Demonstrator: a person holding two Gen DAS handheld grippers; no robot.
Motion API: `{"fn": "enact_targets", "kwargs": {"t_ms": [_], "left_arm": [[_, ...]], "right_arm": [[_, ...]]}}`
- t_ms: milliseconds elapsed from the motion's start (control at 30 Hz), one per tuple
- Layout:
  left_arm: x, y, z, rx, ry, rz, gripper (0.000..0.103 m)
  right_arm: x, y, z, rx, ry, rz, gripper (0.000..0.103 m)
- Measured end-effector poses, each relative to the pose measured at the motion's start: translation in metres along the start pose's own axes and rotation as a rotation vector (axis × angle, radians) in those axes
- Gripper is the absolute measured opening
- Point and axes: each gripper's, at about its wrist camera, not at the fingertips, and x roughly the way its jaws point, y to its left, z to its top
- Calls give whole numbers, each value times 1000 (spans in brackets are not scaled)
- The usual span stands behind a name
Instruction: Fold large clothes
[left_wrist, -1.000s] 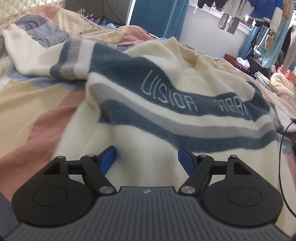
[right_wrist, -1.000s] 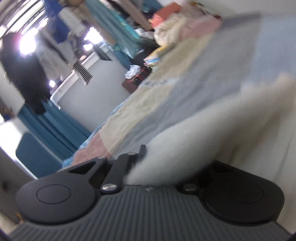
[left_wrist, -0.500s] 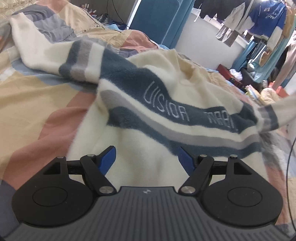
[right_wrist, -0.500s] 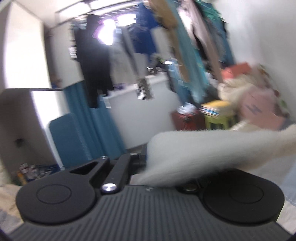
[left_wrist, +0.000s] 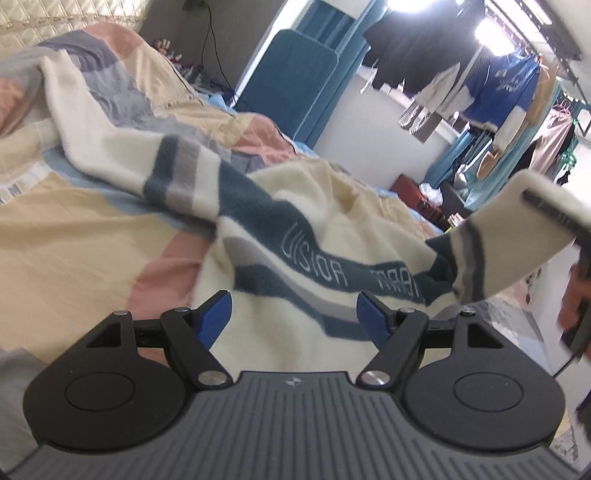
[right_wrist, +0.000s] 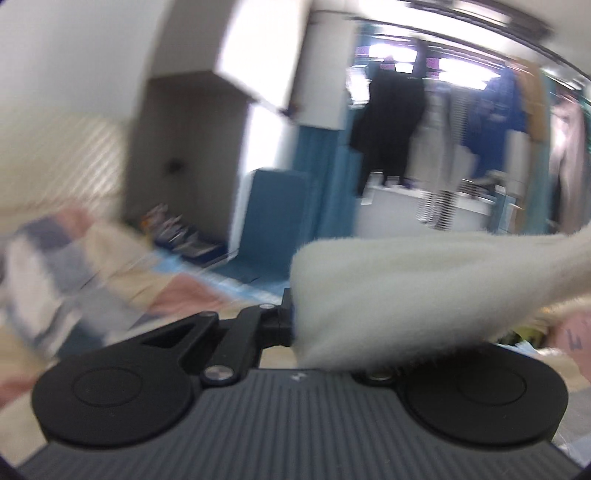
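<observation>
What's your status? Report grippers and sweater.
Left gripper open, empty. Right gripper shut on sleeve, lifted. Sweater spread on bed. Nothing blocking.

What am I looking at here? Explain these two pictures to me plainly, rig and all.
No robot: a person holds a hand-held gripper in each hand, each with a camera looking along its two fingers. The left camera shows the left gripper, its blue fingers open and holding nothing, above a cream sweater with blue and grey stripes spread on a patchwork bed. At the right edge, a sleeve is lifted. The blurred right camera shows the right gripper shut on that sleeve's cream end.
</observation>
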Motion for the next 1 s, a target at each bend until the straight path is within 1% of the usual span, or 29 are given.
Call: {"fn": "enact_targets", "kwargs": {"t_ms": [67,200,300,400,467,500,533,600,633,700,733,767,800,867,900,967,1000], "left_arm": [[-11,8,2,-13,-15,-10,79],[-25,27,7,-64,-40,-30,79],[-27,42,10,-108,-43,-19,79],[-23,56,10,-167,-26,-43,79],[-21,59,10,-174,-24,-43,79],[-19,60,10,-172,-22,-37,79],[-16,61,11,-172,-18,-32,79],[-12,63,12,-175,-11,-28,79],[-10,64,12,-179,-11,-26,79],[-7,65,13,-179,-9,-22,79],[-6,65,13,-177,-9,-18,79],[-5,64,13,-174,-9,-15,79],[-5,63,13,-169,-8,-12,79],[-3,62,12,-160,-7,-7,79],[-3,61,12,-156,-6,-6,79],[-4,57,11,-150,-10,-11,79],[-5,55,10,-145,-15,-13,79]], "right_arm": [[-3,37,-10,-78,24,43,11],[1,106,-39,-228,102,130,12],[10,148,-63,-281,179,184,13],[19,181,-84,-324,264,247,13],[23,200,-96,-350,314,292,13],[24,207,-101,-361,337,312,15],[21,214,-107,-363,353,331,18],[19,225,-116,-371,393,382,39],[17,229,-119,-386,406,405,42],[9,234,-122,-407,401,413,44],[6,232,-119,-395,402,414,44],[3,229,-116,-366,412,426,47],[0,226,-113,-341,420,435,53],[-12,221,-106,-311,410,457,61],[-19,218,-103,-303,396,475,69],[-35,214,-99,-292,380,507,77],[-43,212,-97,-292,380,520,77]]}}
